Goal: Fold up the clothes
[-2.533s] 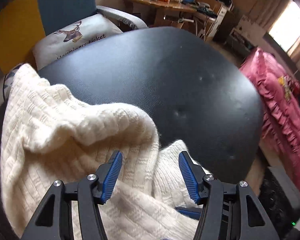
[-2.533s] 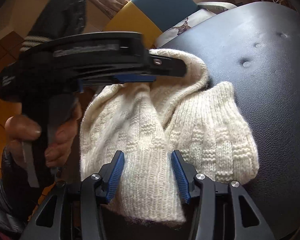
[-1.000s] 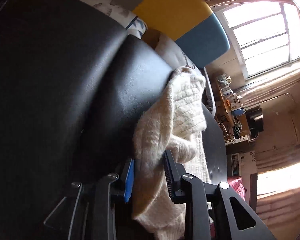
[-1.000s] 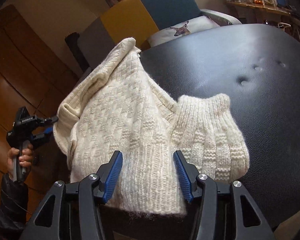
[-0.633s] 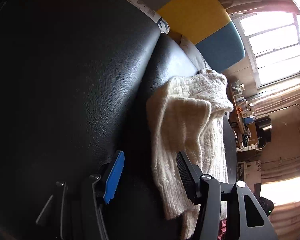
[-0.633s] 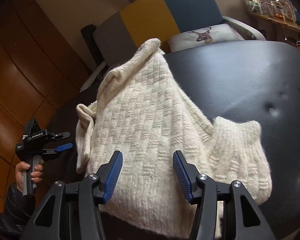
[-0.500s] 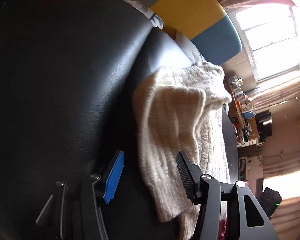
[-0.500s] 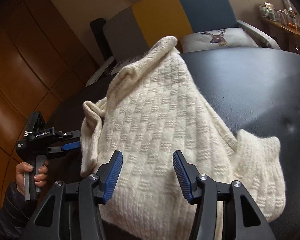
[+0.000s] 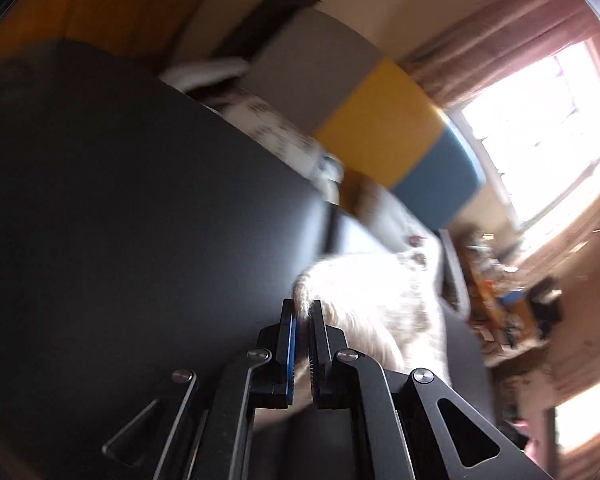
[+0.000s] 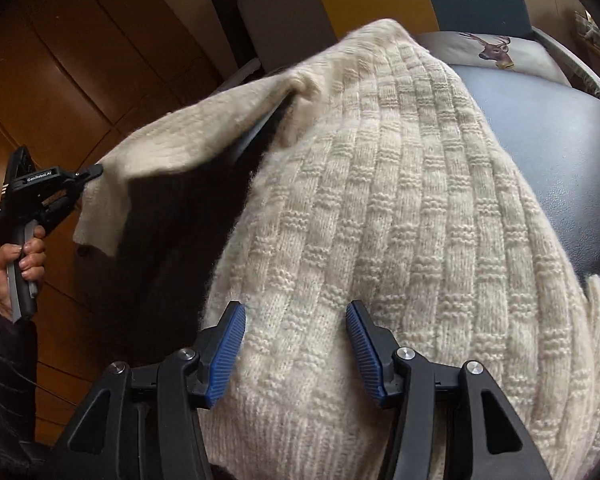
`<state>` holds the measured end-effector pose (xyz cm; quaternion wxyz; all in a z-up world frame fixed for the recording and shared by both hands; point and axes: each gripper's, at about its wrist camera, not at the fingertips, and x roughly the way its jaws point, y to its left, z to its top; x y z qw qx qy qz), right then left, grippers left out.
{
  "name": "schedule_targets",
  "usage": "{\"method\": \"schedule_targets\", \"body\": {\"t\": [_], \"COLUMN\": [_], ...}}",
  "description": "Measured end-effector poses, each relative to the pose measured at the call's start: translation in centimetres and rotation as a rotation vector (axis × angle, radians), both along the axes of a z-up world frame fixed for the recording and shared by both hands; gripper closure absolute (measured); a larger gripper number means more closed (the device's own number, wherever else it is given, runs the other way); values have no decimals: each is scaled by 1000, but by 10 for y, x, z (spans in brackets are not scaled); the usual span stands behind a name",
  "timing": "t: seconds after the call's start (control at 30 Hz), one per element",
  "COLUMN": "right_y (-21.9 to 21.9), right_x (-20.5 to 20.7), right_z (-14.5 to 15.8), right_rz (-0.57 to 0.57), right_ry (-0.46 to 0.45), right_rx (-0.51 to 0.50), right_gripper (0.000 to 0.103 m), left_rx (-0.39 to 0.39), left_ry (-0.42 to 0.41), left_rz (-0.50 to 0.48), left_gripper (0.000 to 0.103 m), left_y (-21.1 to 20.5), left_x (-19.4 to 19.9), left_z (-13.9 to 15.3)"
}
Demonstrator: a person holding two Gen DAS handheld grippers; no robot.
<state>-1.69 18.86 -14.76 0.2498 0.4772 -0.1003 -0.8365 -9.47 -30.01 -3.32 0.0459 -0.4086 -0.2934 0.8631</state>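
Note:
A cream knitted sweater point(image 10: 400, 220) lies heaped on a black leather seat point(image 10: 572, 128) and fills the right wrist view. My right gripper point(image 10: 296, 312) is open, its blue pads on either side of the sweater's ribbed hem without clamping it. At the far left of that view, my left gripper point(image 10: 96, 170) is shut on a corner of the sweater and holds that flap stretched out in the air. In the blurred left wrist view, the left gripper point(image 9: 303, 308) pinches the edge of the white sweater point(image 9: 372, 296) above the black seat point(image 9: 120, 200).
Behind the seat stands an armchair with a grey, yellow and blue back point(image 9: 380, 128) and a deer-print cushion point(image 10: 496, 50). Wooden panelling point(image 10: 80, 60) is on the left. A hand point(image 10: 20, 256) in a dark sleeve holds the left gripper. A cluttered table point(image 9: 500, 288) and a window point(image 9: 540, 128) lie beyond.
The left gripper has shut on the sweater's edge and pulled that flap out to the left and up. The right gripper stays open and has moved closer over the hem.

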Motion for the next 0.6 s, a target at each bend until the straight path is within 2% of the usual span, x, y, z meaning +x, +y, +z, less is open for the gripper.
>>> {"method": "schedule_targets", "body": {"t": [0.1,0.2,0.3,0.37,0.43,0.5,0.6], "right_y": [-3,-4,9,29,55,85,131], "right_x": [1,1,3,8,15,23,36], "right_z": [-1,-1,9,21,32,42,50], "right_rz": [6,11,17,0,-43,-104,-199], "right_ry": [8,-1,-6,20,47,72,93], "right_rx": [3,2,-42,-94,-134,-137,-81], "right_gripper": [46,46,46,46,46,46,46], "left_rx": [-105,-127,-74,-39,-3,32,86], "left_ry": [-82,-193,-181,-173,-164,-156,-143], "left_rz": [29,20,-77,-141,-205,-269,-364], "left_gripper": [97,95,93,89,70,60,58], "left_y": [-30,-34,0,22,45,67,100], "left_x": [-11,-22,-11,-4,4,11,22], "left_z": [-7,-30,-33,-35,-38,-40,-43]}}
